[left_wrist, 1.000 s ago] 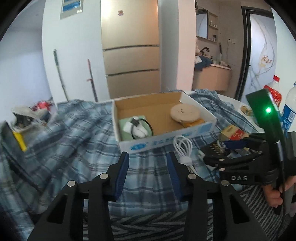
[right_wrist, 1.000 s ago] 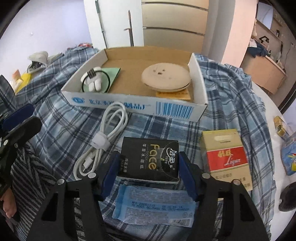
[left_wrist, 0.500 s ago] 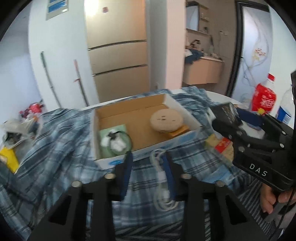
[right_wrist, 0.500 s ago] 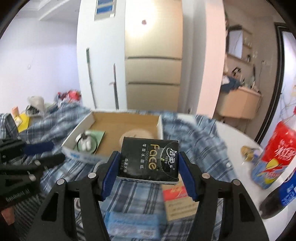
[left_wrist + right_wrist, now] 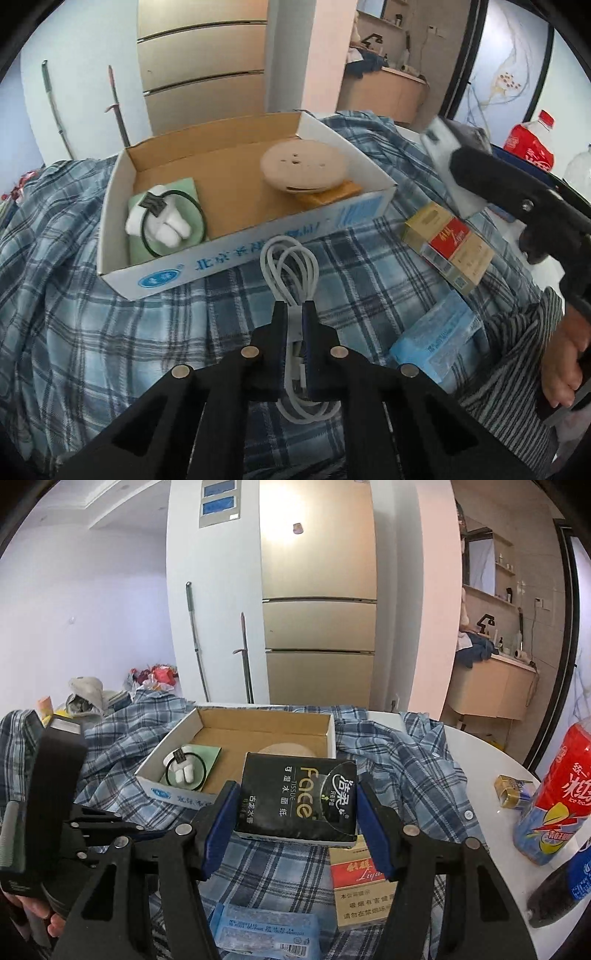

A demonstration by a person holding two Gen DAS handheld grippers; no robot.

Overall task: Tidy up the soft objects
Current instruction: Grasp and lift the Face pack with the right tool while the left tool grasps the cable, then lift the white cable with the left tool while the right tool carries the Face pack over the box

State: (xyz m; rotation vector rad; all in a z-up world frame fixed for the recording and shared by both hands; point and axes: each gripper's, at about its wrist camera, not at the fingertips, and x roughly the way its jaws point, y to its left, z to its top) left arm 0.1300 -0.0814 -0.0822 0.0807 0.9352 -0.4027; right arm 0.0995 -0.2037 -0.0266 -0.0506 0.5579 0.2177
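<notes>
Now we hold black Face tissue pack (image 5: 299,797) in right gripper (image 5: 295,823), clamped, raised above plaid cloth (image 5: 110,332) before cardboard box (image 5: 369,199). Left gripper (image 5: 293,325) pinched narrow on coiled white cable (image 5: 290,266), just outside box front wall. Box already has round disc (image 5: 303,168) and white bundle (image 5: 162,221). Blue packet (image 5: 436,339) and cigarette carton (image 5: 448,243) left outside; we judge task partway.
</notes>
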